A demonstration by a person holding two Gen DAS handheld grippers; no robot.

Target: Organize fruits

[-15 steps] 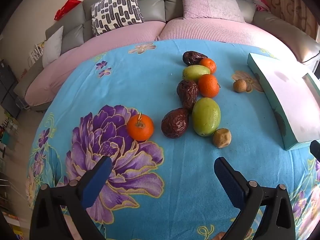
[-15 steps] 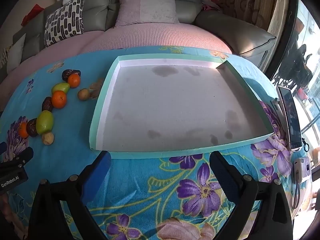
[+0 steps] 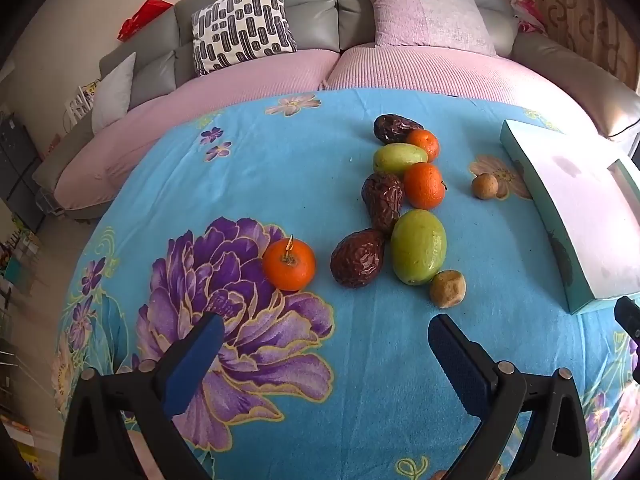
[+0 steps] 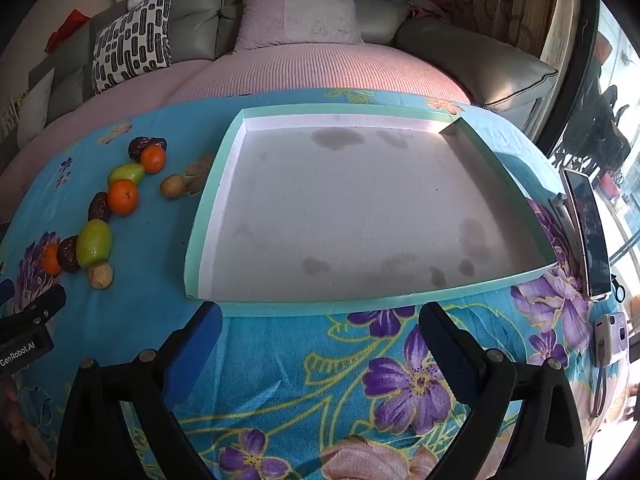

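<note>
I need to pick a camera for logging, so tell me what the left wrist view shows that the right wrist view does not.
Only the left wrist view shows the open left gripper from behind, and the stem on the nearest small orange mandarin.

Only the right wrist view shows the open right gripper, the whole stained white floor of the shallow teal-rimmed tray, with no fruit in it, and a dark smartphone lying beyond it.

Both show the fruit line on the blue floral tablecloth: three mandarins, two green oval fruits, three wrinkled brown dates, two small tan round fruits.
</note>
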